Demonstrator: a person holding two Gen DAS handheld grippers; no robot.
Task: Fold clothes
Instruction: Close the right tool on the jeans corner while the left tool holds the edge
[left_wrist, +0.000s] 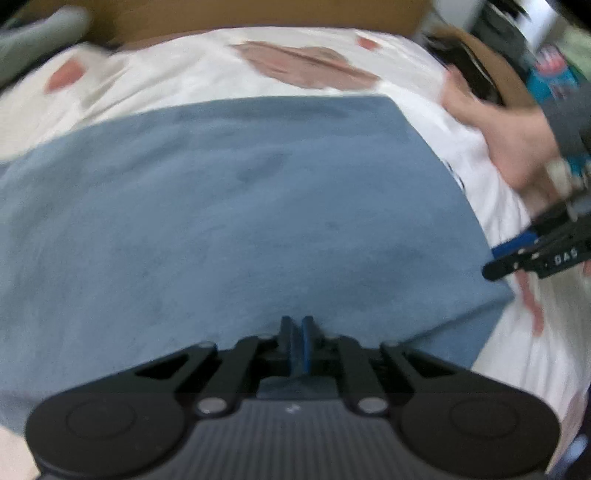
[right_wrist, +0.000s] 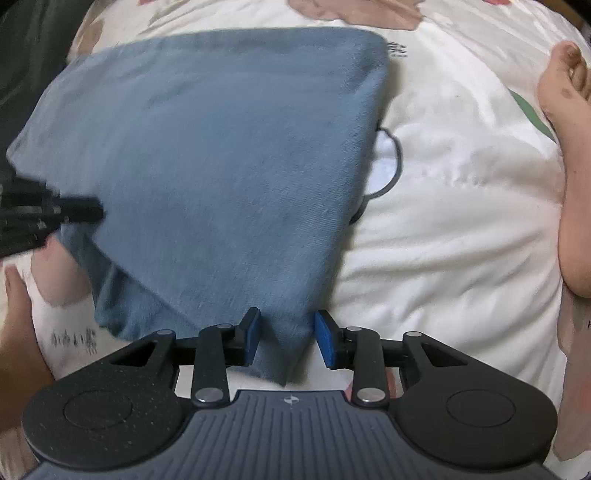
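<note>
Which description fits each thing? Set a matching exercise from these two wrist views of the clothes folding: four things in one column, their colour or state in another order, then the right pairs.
Things:
1. left gripper
2. right gripper
3. folded garment
4. bed sheet

Descriptions:
A. white, with printed patches
B. blue-grey
C. jaws shut
D. jaws apart, a cloth corner between them

Pairs: 1-C, 2-D, 3-B, 4-A
</note>
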